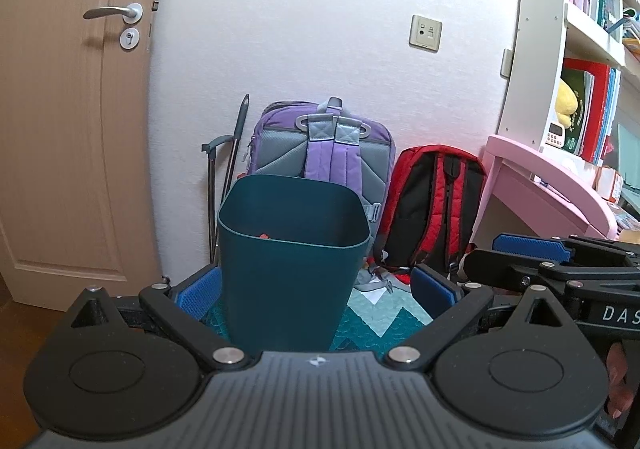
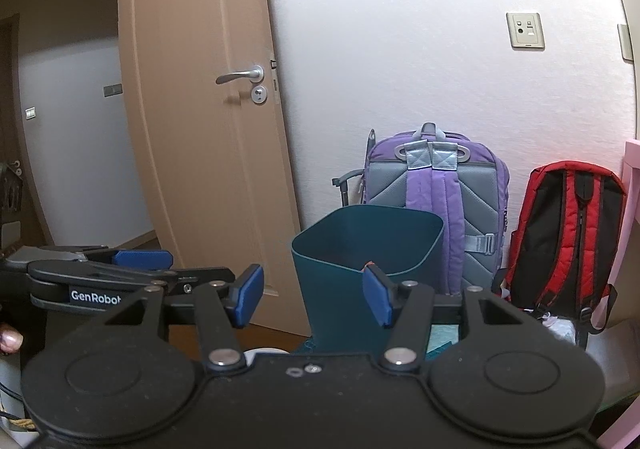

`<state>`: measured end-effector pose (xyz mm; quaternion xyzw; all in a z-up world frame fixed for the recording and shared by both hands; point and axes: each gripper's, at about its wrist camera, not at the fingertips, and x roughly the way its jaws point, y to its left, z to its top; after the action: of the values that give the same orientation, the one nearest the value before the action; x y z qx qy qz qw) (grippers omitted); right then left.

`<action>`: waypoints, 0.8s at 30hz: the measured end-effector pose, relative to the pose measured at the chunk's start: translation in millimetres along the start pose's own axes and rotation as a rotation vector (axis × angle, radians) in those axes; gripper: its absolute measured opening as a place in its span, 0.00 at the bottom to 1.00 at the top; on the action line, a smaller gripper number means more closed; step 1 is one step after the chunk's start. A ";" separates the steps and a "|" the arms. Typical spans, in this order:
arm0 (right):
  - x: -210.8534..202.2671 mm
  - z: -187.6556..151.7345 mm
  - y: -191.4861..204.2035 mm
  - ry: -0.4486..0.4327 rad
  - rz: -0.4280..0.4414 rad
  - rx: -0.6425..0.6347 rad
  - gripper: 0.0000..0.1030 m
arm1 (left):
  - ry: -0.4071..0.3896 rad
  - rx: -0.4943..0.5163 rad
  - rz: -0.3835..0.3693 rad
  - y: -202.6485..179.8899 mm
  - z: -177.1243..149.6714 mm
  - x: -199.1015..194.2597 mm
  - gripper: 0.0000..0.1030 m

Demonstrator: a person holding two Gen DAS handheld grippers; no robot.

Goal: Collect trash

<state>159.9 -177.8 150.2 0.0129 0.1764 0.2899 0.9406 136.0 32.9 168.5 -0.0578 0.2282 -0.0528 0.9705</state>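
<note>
A dark teal waste bin (image 1: 292, 273) stands upright on the patterned rug, with a small red scrap (image 1: 264, 236) inside it. My left gripper (image 1: 316, 285) is open wide, its blue pads (image 1: 200, 289) on either side of the bin's body; the right-hand pad stands clear of it. In the right wrist view the bin (image 2: 360, 249) is just beyond my right gripper (image 2: 312, 281), which is open with nothing between its pads (image 2: 250, 297). Each gripper shows in the other's view: the right one (image 1: 488, 253) at the right edge, the left one (image 2: 192, 267) at the left. White paper bits (image 1: 372, 289) lie by the backpacks.
A purple backpack (image 1: 324, 153) and a red backpack (image 1: 434, 209) lean on the wall behind the bin. A wooden door (image 1: 68, 109) stands left, a pink desk (image 1: 536, 177) and white bookshelf (image 1: 576, 29) right. A folded trolley handle (image 1: 228, 161) leans beside the purple backpack.
</note>
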 end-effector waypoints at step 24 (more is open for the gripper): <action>-5.0 -5.1 11.0 -0.005 0.005 -0.016 0.54 | -0.034 0.026 0.019 -6.4 -4.5 -12.3 0.98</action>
<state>148.4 -171.8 148.4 0.0064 0.1718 0.2937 0.9403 122.5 27.8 170.7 -0.0440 0.2113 -0.0457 0.9754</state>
